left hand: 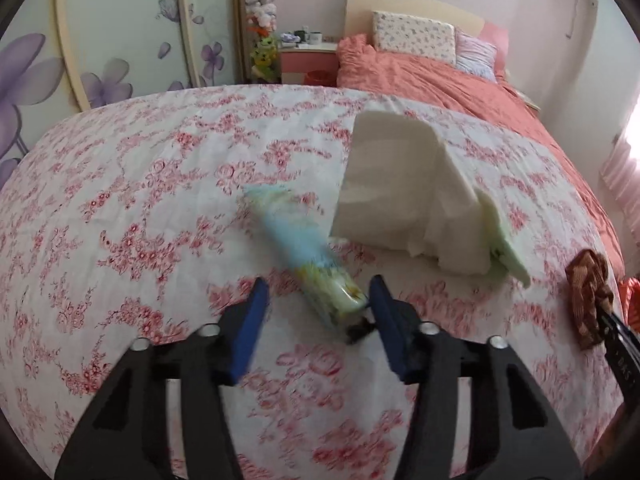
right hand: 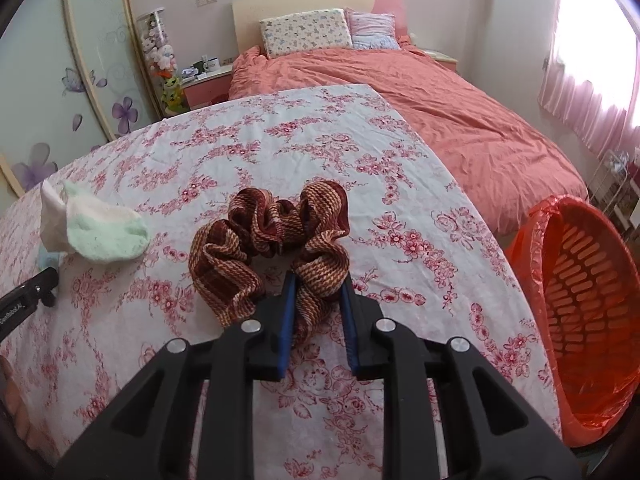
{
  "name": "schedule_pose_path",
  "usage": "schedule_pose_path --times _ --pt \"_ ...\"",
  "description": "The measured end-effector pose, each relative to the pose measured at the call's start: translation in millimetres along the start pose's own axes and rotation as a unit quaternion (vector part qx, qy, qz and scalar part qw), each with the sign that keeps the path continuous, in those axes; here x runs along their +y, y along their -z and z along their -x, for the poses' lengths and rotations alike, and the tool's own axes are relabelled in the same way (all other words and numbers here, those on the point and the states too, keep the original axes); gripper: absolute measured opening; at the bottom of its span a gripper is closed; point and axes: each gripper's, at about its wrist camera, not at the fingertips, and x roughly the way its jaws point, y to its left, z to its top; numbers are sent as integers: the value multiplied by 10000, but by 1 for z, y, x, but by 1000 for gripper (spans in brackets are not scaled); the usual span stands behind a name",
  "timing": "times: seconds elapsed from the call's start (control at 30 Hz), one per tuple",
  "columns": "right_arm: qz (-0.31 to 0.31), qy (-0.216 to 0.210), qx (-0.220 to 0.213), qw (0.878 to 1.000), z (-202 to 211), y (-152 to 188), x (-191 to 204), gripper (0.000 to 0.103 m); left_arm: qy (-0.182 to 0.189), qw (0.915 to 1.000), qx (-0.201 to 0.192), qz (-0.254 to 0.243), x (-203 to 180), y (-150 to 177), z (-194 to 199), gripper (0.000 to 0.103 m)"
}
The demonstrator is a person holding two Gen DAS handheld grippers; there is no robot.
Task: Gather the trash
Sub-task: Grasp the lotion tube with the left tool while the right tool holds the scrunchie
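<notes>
A blurred blue and yellow wrapper (left hand: 296, 240) lies on the floral cloth (left hand: 120, 200). Its near end sits between the fingers of my left gripper (left hand: 318, 284). The right pad is at the wrapper's end and the left pad stands apart from it, so the jaws are open around it. My right gripper (right hand: 317, 280) is shut on a brown striped scrunchie (right hand: 240, 248), whose fabric is bunched between the blue pads. The scrunchie (left hand: 588, 296) also shows at the right edge of the left wrist view.
A crumpled white tissue (left hand: 400, 192) and a pale green sock (left hand: 512, 256) lie just beyond the wrapper. An orange bin (right hand: 580, 300) lined with an orange bag stands off the cloth's right edge. A bed with a coral cover (right hand: 440, 112) lies behind.
</notes>
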Motion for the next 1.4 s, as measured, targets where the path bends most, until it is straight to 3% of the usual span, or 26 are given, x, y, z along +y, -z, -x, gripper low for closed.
schedule_pose_path --times 0.13,0.27,0.63,0.83,1.0,1.4 --pt "39 -14 -11 10000 3 3 0 21 -151 9997 62 -161 23 10 3 49" --pt "53 13 0 10000 4 4 0 21 -165 9998 55 34 36 7 2 50" --pt "18 -15 44 10000 4 4 -2 21 -102 9993 -76 -360 20 -2 -9 49" --pt "9 -27 50 10000 3 3 -2 21 48 9989 -91 -455 19 2 -4 28" --pt "28 -5 60 10000 2 3 -2 22 117 9981 -107 -603 14 16 6 28" --pt "-14 -24 92 10000 -1 4 0 26 139 9994 -109 -302 19 10 1 28"
